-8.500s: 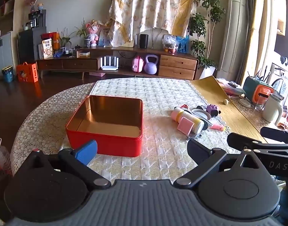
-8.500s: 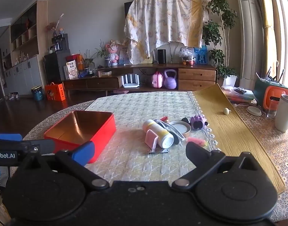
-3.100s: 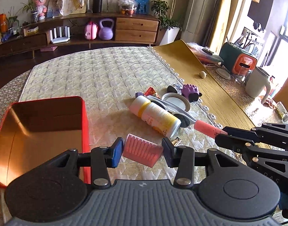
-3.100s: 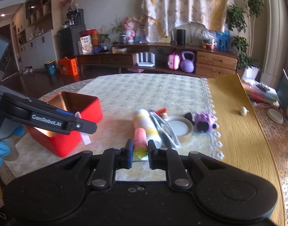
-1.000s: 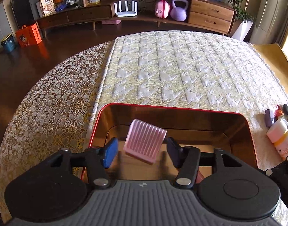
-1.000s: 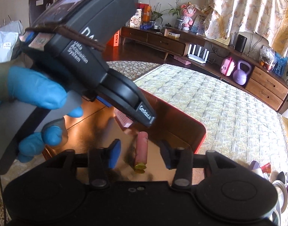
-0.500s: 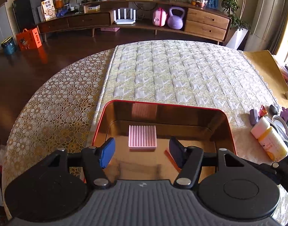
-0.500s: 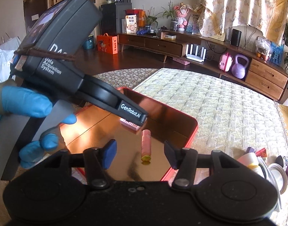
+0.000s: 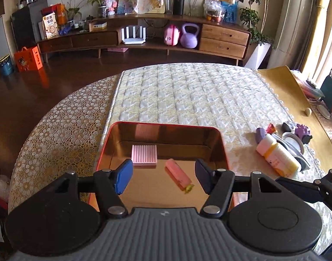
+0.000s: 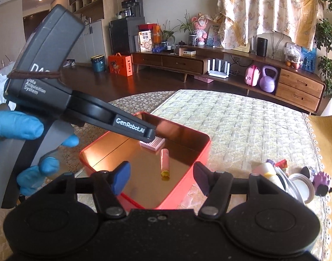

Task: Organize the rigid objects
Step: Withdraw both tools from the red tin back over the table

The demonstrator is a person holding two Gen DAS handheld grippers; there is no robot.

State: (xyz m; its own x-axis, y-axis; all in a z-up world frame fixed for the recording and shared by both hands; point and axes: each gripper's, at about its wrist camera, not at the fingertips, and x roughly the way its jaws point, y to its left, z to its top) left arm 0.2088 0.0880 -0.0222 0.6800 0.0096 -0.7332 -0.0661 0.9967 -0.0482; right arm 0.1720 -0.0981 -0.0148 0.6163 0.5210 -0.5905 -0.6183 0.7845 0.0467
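Note:
A red tin box (image 9: pixel 224 152) (image 10: pixel 200 152) with a shiny gold inside sits on the quilted mat. In it lie a pink ribbed block (image 9: pixel 144 154) (image 10: pixel 154 143) and a pink tube (image 9: pixel 178 175) (image 10: pixel 165 162). My left gripper (image 9: pixel 163 177) is open and empty above the box's near edge. My right gripper (image 10: pixel 159 179) is open and empty above the box's near right corner. The left gripper's body (image 10: pixel 46 100) crosses the right wrist view over the box.
To the right of the box lie a white and yellow bottle (image 9: pixel 276 153), a round tin lid (image 9: pixel 293 140) (image 10: pixel 301 187), a purple toy (image 9: pixel 302 130) (image 10: pixel 322 182) and small bits. A yellow runner (image 9: pixel 283 87) covers the table's right side. The mat behind the box is bare.
Both grippers have let go of their objects, which now lie in the box. Both have since pulled back and up a little, staying open.

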